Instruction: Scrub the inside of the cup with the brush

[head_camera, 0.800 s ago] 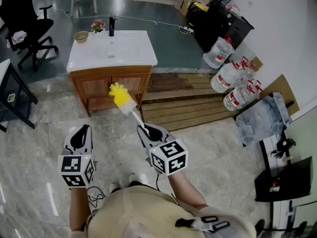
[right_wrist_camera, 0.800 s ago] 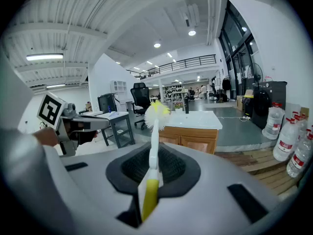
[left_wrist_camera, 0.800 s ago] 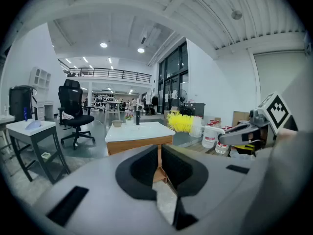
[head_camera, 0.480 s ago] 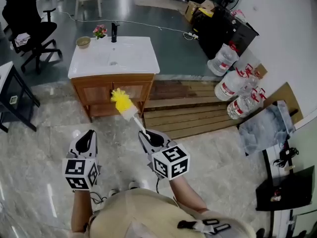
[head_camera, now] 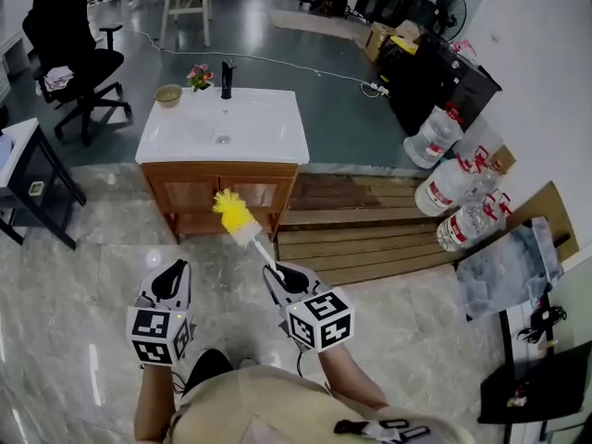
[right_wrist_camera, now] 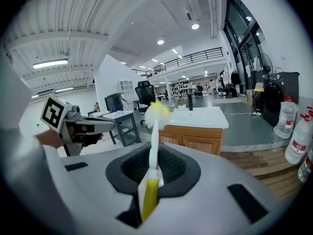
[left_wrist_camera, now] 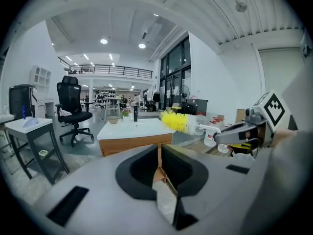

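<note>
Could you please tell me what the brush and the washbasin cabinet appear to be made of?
The yellow-bristled brush with white and yellow handle: likely plastic, with a smooth stem and fluffy, synthetic-looking bristles. The brown washbasin cabinet: apparently wood, satin finish, panelled doors. Its white basin top looks like glossy ceramic or similar.

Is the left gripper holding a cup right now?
No: the left gripper has only a narrow gap between its jaws, and nothing is in it.
</note>
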### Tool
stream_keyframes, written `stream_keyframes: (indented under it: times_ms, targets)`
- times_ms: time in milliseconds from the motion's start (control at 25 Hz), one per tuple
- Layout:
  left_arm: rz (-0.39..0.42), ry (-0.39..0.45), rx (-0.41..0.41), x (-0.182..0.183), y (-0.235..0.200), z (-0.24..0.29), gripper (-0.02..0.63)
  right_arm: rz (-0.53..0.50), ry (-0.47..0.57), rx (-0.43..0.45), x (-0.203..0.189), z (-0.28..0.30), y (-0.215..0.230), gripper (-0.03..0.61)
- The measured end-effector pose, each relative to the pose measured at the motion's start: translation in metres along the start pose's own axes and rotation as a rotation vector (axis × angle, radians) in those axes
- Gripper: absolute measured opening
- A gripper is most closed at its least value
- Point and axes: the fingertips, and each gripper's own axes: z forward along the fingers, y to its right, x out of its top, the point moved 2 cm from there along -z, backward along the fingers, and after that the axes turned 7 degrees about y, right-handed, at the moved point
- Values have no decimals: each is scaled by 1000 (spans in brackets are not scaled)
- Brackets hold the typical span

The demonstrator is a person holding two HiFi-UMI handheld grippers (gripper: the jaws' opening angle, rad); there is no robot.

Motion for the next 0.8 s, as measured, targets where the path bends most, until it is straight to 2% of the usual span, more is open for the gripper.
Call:
stream_keyframes:
  times_ms: [240,400,800]
  targets:
    - [-61,5,13,5,-18,16,34,2,-9,11,6,18,9,51]
    - [-134,33,-26,9,-34,43,34,-13,-23,0,9,41,17,51]
    - [-113,8,-61,25,-112,117,34,-17,-51,-38,42,133,38,51]
